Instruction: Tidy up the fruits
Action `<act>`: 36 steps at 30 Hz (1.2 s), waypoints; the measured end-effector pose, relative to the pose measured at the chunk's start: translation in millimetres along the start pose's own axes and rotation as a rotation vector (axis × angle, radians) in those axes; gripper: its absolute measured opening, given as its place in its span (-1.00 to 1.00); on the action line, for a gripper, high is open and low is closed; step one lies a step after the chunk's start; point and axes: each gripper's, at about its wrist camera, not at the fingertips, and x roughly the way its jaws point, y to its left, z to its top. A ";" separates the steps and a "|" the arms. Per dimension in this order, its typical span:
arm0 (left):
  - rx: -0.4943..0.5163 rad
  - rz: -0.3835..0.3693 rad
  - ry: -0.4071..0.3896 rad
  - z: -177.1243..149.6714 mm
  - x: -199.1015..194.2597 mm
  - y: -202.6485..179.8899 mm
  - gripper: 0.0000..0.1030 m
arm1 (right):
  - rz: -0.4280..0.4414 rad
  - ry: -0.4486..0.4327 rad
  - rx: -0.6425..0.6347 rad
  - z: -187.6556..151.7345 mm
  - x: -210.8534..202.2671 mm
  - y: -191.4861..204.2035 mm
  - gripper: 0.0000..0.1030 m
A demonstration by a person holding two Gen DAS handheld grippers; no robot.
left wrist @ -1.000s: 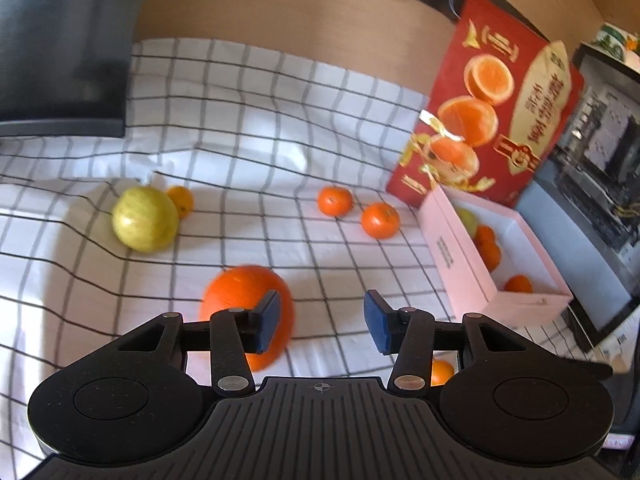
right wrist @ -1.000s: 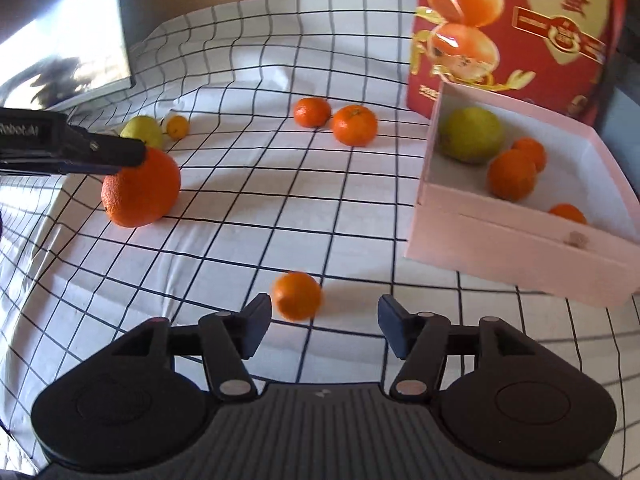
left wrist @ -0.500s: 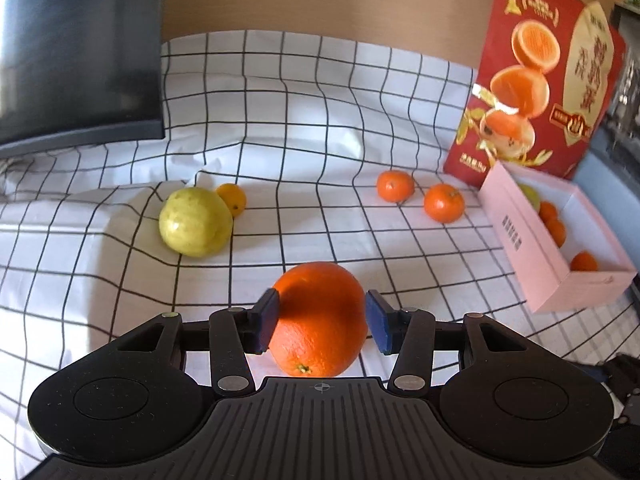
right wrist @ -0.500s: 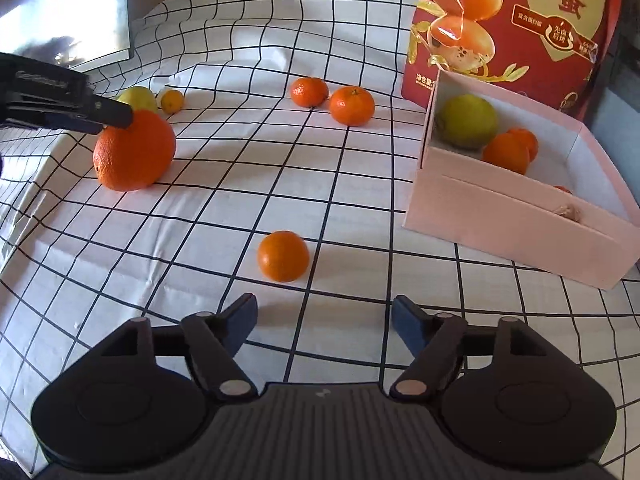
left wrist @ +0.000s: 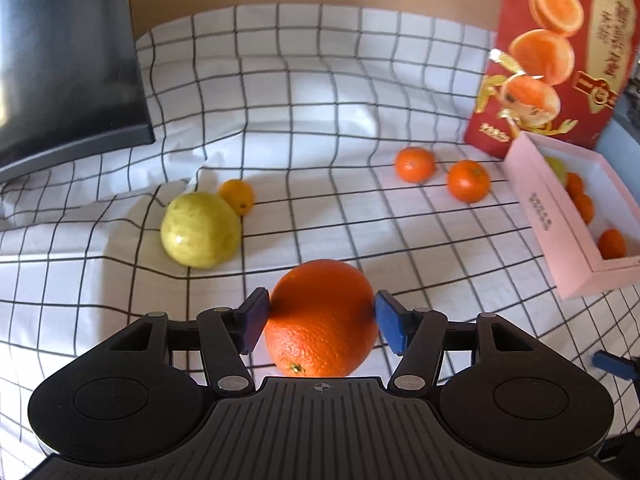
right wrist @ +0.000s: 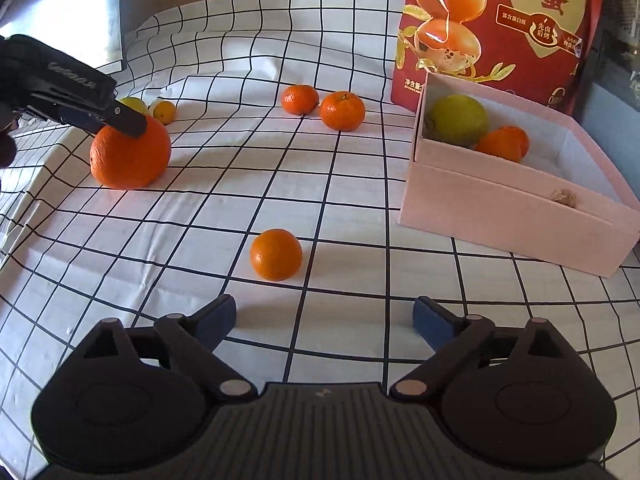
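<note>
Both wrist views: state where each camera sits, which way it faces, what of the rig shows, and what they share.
Left wrist view: sits behind the left gripper, looking forward across the black-and-white checked cloth; its blue pads flank the large orange.
Right wrist view: sits behind the open right gripper, facing the small orange mandarin and the pink cardboard box; the left gripper enters at left.
Shared: large orange, box, red snack bag, yellow-green fruit.

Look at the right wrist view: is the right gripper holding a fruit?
No: the right gripper is open and empty, the small mandarin lying ahead of it.
</note>
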 end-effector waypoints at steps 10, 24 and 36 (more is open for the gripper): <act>0.010 -0.069 0.110 20.6 19.4 20.1 0.38 | 0.005 -0.010 -0.004 -5.0 -2.3 -2.1 0.99; 0.063 -0.052 0.149 16.9 35.2 24.2 0.53 | 0.005 -0.011 -0.007 -5.2 -3.5 -4.1 0.99; -0.026 -0.049 0.150 15.1 33.9 29.8 0.53 | 0.005 -0.011 -0.009 -5.6 -3.6 -4.2 1.00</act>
